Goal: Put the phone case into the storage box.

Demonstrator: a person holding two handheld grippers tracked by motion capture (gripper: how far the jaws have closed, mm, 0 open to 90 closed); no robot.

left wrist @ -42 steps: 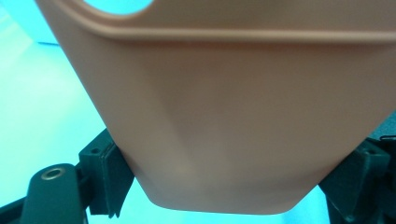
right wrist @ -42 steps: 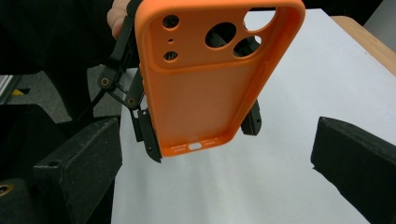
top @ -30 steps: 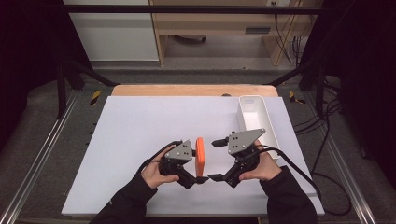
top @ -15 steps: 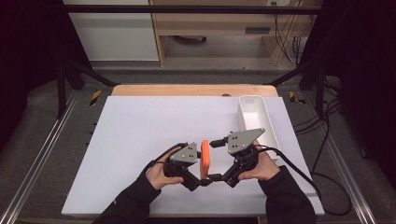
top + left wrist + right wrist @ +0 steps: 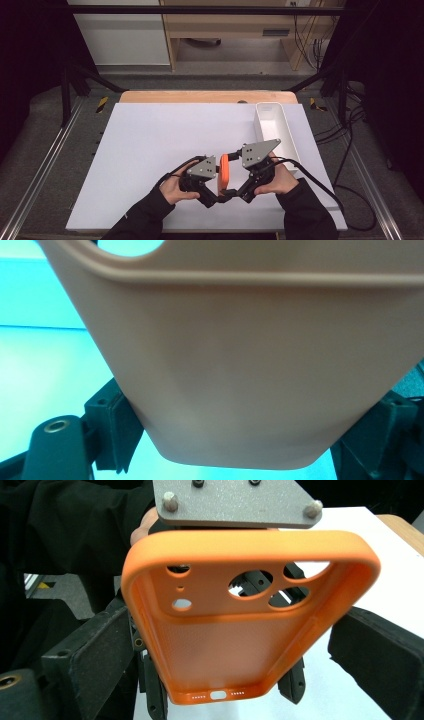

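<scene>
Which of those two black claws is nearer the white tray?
The right gripper, beside the long white plastic tray; its jaws have just been closing around the orange phone case.

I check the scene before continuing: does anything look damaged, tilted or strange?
Nothing stands out. The orange phone case looks whole, held on edge above the table between the left gripper and right gripper. The white bin sits straight.

Black grippers (image 5: 226, 194) carry grey three-cornered plates (image 5: 258, 152) (screw-fastened), black cables (image 5: 320, 186) trailing beside the tray (image 5: 272, 127); sleeves (image 5: 145, 215) black.
</scene>
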